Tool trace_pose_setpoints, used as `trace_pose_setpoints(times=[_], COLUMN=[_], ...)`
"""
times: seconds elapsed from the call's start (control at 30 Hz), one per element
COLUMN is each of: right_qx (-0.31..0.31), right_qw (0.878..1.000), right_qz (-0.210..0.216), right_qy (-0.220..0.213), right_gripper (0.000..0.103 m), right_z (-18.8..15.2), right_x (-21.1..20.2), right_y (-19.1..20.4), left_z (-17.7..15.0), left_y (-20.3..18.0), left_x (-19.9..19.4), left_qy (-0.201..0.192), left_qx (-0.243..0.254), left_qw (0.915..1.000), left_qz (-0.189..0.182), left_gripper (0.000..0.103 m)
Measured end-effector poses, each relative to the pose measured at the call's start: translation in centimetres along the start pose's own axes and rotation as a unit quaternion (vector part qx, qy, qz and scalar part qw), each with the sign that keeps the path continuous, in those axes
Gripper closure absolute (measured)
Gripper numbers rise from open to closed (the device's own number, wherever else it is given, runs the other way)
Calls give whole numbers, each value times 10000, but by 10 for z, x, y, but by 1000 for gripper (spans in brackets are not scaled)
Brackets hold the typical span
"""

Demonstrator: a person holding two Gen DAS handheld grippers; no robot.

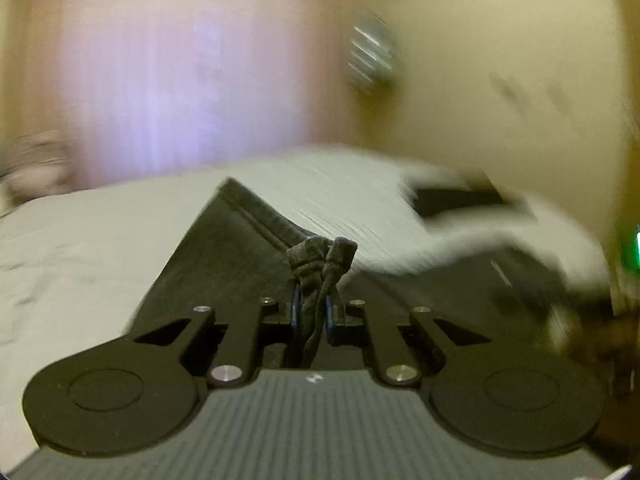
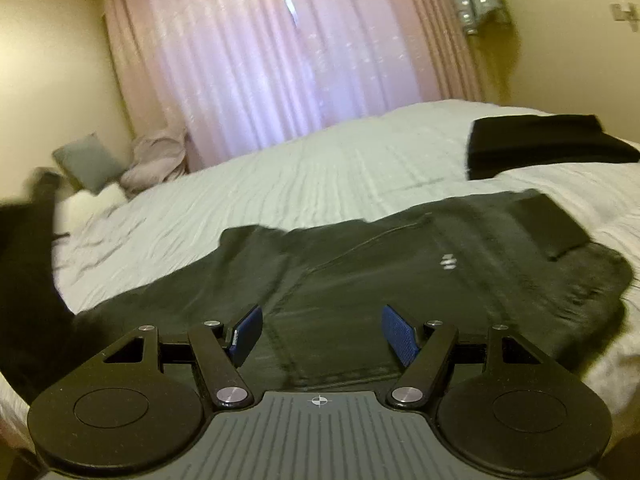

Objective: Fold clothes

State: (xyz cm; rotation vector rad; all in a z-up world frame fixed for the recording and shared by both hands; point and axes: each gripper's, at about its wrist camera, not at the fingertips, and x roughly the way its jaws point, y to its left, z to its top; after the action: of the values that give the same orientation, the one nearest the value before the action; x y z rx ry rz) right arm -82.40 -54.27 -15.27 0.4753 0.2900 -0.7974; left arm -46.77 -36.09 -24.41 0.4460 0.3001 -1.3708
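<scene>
My left gripper (image 1: 313, 314) is closed; its blue pads (image 1: 296, 307) pinch a bunched fold of the dark trousers (image 1: 224, 252), and a knot of cloth stands up just past the fingertips. From the grip, the trouser fabric runs forward as a taut panel with a stitched seam along its far edge, lifted above the white bed cover (image 1: 80, 240). The left wrist view is heavily motion-blurred to the right; I can make out only a dark shape against white there and cannot identify it.

My right gripper (image 2: 320, 334) is wide open and holds nothing. Its two blue pads (image 2: 400, 334) stand well apart, hovering just above the trousers (image 2: 360, 280). In the right wrist view, the trousers lie spread across the near part of the bed (image 2: 280, 184), waist end to the right, with a black band or patch (image 2: 548, 226) near that end. A small white logo (image 2: 449, 262) is printed on the fabric; it is too small and blurred for me to read.

Farther back on the right, a folded black garment (image 2: 548, 144) rests on the bed cover, apart from the trousers. At the left end of the bed sit a grey pillow (image 2: 86, 160) and a crumpled pale pink cloth (image 2: 156, 160). Behind the bed hangs a pink curtain (image 2: 280, 52) against a cream wall (image 2: 48, 60).
</scene>
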Motion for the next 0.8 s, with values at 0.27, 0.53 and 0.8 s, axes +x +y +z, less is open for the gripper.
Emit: trace_pose_setpoints(times=[0.27, 0.53, 0.8], right_qx=[14, 256, 84], right_qw=[9998, 9994, 9998], right_qz=[-220, -232, -168], right_qy=[-21, -55, -95], right_gripper=[33, 33, 33], right_z=[-3, -9, -12], right_x=[-26, -28, -35], right_y=[-25, -29, -22], left_z=[-69, -56, -65], left_y=[-111, -116, -101], left_x=[70, 87, 59], left_qy=[790, 914, 858], left_qx=[1814, 2303, 2273], left_qw=[9795, 9677, 9698], left_qz=[388, 461, 193], left_gripper=[93, 92, 86])
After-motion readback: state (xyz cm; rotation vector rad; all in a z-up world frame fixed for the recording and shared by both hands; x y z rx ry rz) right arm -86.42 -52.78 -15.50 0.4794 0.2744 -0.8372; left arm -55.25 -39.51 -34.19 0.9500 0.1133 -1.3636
